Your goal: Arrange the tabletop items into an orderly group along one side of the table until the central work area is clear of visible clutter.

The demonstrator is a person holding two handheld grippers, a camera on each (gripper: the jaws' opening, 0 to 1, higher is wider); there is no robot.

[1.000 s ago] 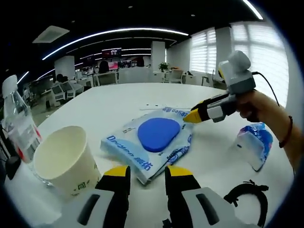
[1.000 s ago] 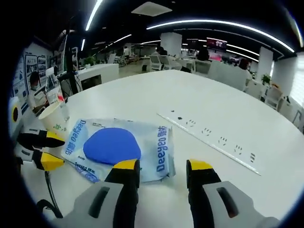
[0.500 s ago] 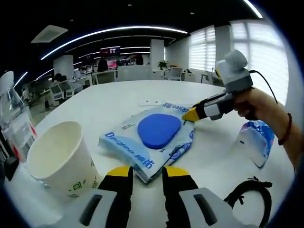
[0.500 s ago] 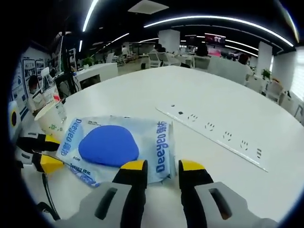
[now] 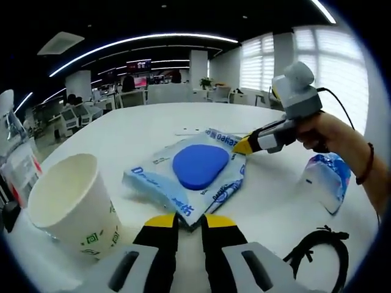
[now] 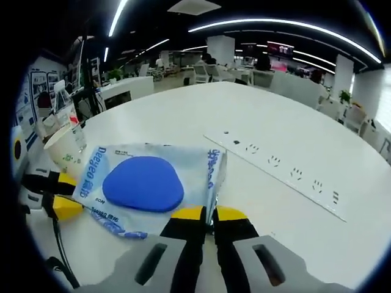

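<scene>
- Jaws of the right gripper (image 6: 207, 215) pinch the wipes pack (image 6: 149, 186) at one corner.
- Left gripper (image 5: 188, 221) jaws clamp its opposite edge.
- Cup (image 5: 70, 204) stands beside it.

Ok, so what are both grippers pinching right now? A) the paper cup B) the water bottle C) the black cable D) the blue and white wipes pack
D. In the right gripper view the right gripper has its jaws shut on an edge of the wipes pack, and in the left gripper view the left gripper nips the pack's near corner, while the paper cup stands apart.
</scene>
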